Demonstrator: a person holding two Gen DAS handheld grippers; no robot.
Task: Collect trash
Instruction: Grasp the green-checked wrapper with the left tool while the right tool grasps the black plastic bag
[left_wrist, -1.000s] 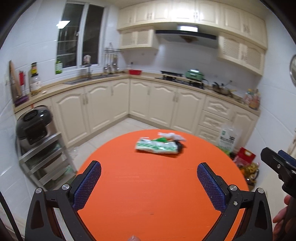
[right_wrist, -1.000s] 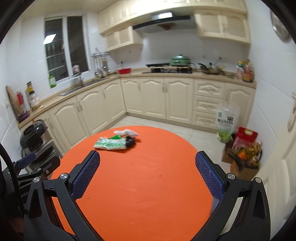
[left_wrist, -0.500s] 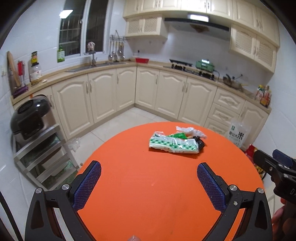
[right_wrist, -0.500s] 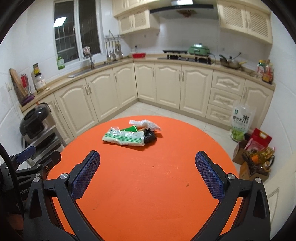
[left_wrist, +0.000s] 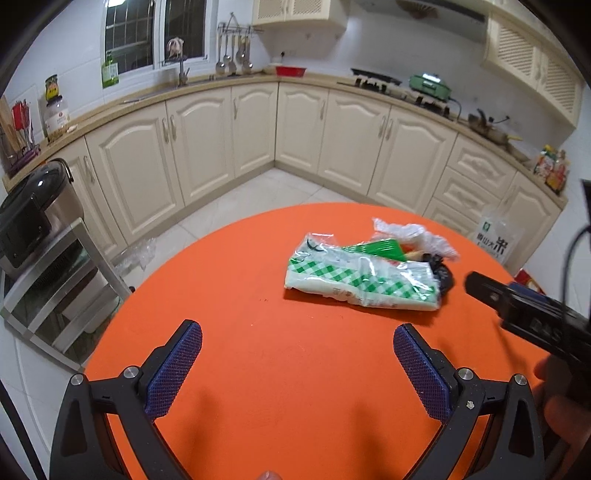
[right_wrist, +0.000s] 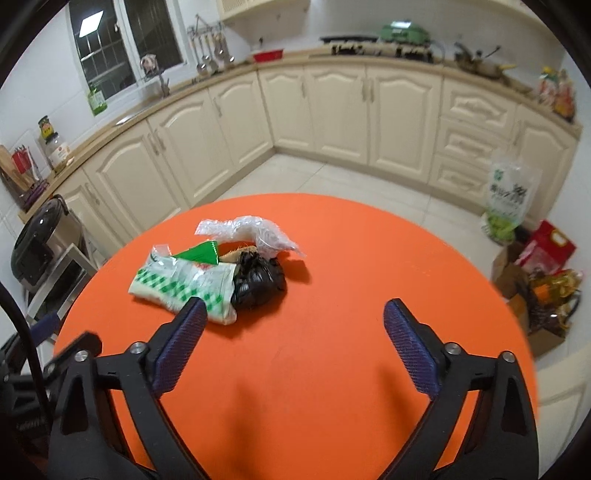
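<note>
A round orange table (left_wrist: 295, 369) is standing in the middle of a kitchen, and a small heap of rubbish is lying on its far half. The biggest piece is a flattened plastic wrapper (left_wrist: 354, 278) with a green check pattern. Behind it a green packet (left_wrist: 373, 248) is poking out, and a crumpled clear plastic bag (right_wrist: 251, 229) is lying at the back of the heap. A scrunched black plastic bag (right_wrist: 256, 280) is resting against the wrapper's right end, touching it.

The left gripper (left_wrist: 297, 363) is hanging over the bare near part of the table, its blue-padded jaws standing wide apart with nothing between them; the heap is lying ahead of it and a little to the right, well clear of its fingertips. The right gripper (right_wrist: 293, 330) is tilting down over the table too. Its jaws have just been closing a little, yet they are gaping with only bare table between them. Its left finger (right_wrist: 181, 339) is showing in front of the near corner of the wrapper; whether it is touching I cannot tell. The black bag is lying just beyond that fingertip.

Cream cupboards (left_wrist: 207, 155) are running along the walls under a worktop. A bag of rice (right_wrist: 508, 199) is leaning by the drawers on the right, and a dark cooker (left_wrist: 26, 218) is sitting on a metal rack at the left.
</note>
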